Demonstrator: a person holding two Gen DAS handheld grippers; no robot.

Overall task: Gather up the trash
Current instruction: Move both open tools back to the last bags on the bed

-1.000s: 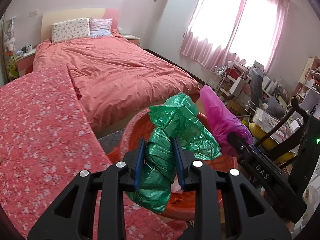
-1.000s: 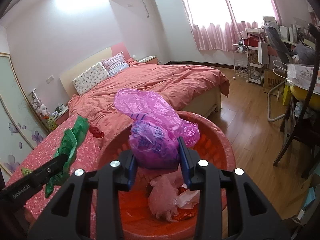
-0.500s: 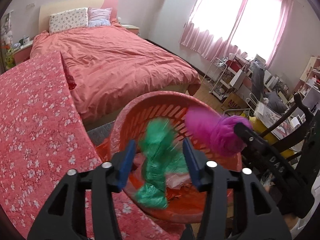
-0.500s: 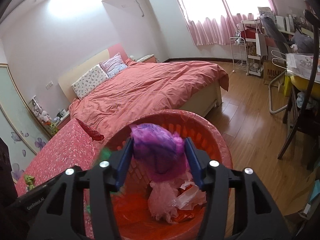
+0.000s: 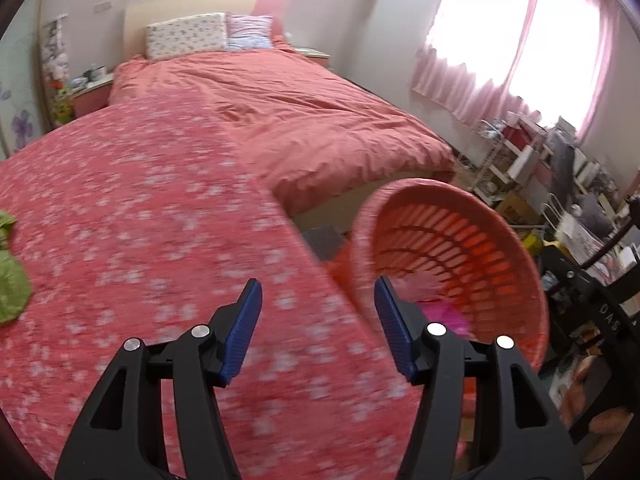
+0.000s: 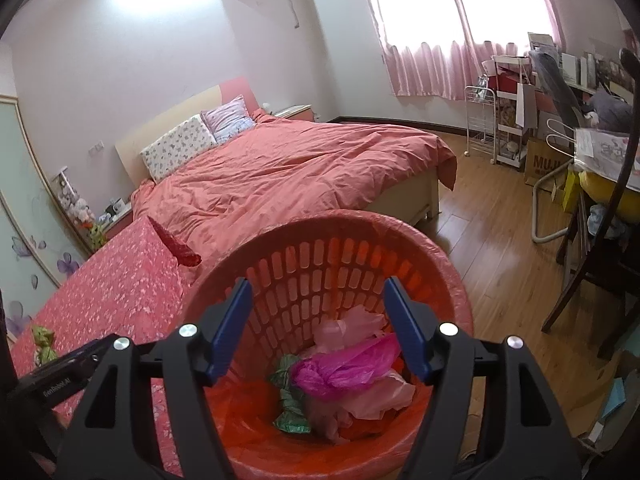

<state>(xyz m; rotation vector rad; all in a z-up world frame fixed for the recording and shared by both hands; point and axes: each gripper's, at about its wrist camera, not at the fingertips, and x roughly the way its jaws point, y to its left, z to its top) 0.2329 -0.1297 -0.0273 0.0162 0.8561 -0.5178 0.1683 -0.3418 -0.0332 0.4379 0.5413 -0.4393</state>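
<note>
The red slatted trash basket (image 6: 432,256) stands beside the floral-clothed table. Inside it lie a magenta plastic bag (image 6: 344,368), a green plastic bag (image 6: 290,404) and pale pink bags (image 6: 352,324). My right gripper (image 6: 318,328) is open and empty, held right above the basket. My left gripper (image 5: 318,326) is open and empty, over the table's edge, with the basket (image 5: 460,248) to its right. A light green piece of trash (image 5: 10,280) lies on the table at the far left; it also shows in the right wrist view (image 6: 44,342).
The table with a red floral cloth (image 5: 140,220) fills the left. A bed with a coral duvet (image 6: 288,172) lies behind. Dark chairs (image 6: 592,264), a white rack (image 6: 484,120) and cluttered shelves stand at the right on the wooden floor (image 6: 504,264).
Both grippers opened and dropped their bags into the basket. The left gripper swung left over the table. The right gripper stays above the basket.
</note>
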